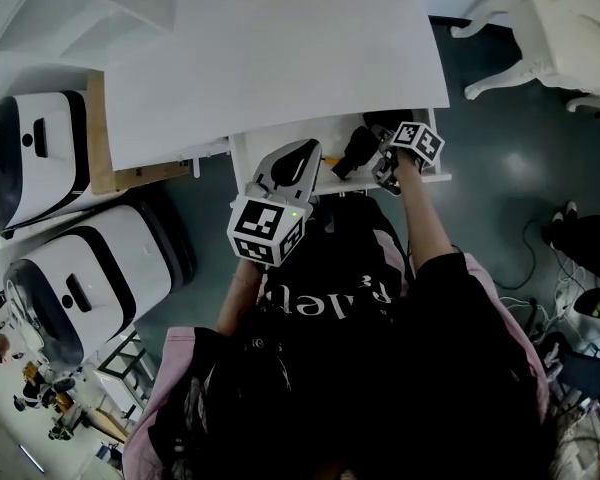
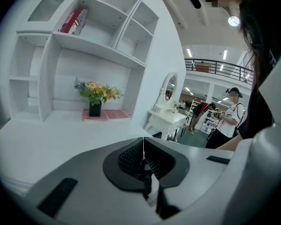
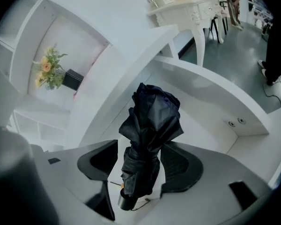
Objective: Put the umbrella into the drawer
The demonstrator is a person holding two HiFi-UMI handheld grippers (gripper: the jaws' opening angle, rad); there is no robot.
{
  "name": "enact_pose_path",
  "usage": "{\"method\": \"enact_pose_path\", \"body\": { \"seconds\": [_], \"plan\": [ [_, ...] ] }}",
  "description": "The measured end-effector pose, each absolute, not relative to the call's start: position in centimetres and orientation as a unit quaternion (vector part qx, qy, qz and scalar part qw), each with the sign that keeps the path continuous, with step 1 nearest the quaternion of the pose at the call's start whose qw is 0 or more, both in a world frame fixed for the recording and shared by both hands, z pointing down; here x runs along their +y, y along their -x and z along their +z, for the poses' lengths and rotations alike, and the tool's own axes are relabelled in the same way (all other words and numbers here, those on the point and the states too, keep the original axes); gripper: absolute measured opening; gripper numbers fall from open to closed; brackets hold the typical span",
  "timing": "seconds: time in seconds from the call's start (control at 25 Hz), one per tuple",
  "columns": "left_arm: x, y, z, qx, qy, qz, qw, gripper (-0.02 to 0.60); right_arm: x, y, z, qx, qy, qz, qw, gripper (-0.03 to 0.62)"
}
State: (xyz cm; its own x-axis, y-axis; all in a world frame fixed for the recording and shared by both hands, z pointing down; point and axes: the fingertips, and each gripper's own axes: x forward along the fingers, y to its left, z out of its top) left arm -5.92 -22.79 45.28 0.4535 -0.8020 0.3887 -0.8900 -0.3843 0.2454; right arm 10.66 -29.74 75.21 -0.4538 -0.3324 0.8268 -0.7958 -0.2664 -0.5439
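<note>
The folded black umbrella (image 3: 150, 121) lies lengthwise in the open white drawer (image 3: 215, 102), handle end towards the camera. My right gripper (image 3: 143, 150) straddles it, open. A thin white gap shows at the left pad, and the right pad is almost against the fabric. In the head view the umbrella (image 1: 357, 149) sits in the drawer (image 1: 280, 140) under the white desk top (image 1: 280, 58), with the right gripper (image 1: 388, 168) at its right end. My left gripper (image 1: 300, 156) hovers at the drawer's front left. It is shut (image 2: 143, 146) and holds nothing.
Two white rounded machines (image 1: 40, 148) (image 1: 90, 278) stand on the floor to the left. A white ornate table (image 1: 560, 28) is at the back right. A flower vase (image 2: 95, 97) stands on a pink mat under the shelves. Cables (image 1: 540, 268) lie at the right.
</note>
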Motion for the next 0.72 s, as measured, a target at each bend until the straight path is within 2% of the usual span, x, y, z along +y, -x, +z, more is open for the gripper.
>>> {"method": "enact_pose_path", "body": {
  "seconds": [0.28, 0.72],
  "plan": [
    [-21.8, 6.0, 45.3, -0.505, -0.832, 0.098, 0.207, 0.015, -28.3, -11.3, 71.0, -0.635, -0.479, 0.581, 0.175, 0.275],
    [-20.3, 7.0, 45.5, -0.478, -0.851, 0.087, 0.2, 0.015, -24.5, -9.1, 59.9, -0.737, -0.439, 0.507, 0.08, 0.275]
  ]
}}
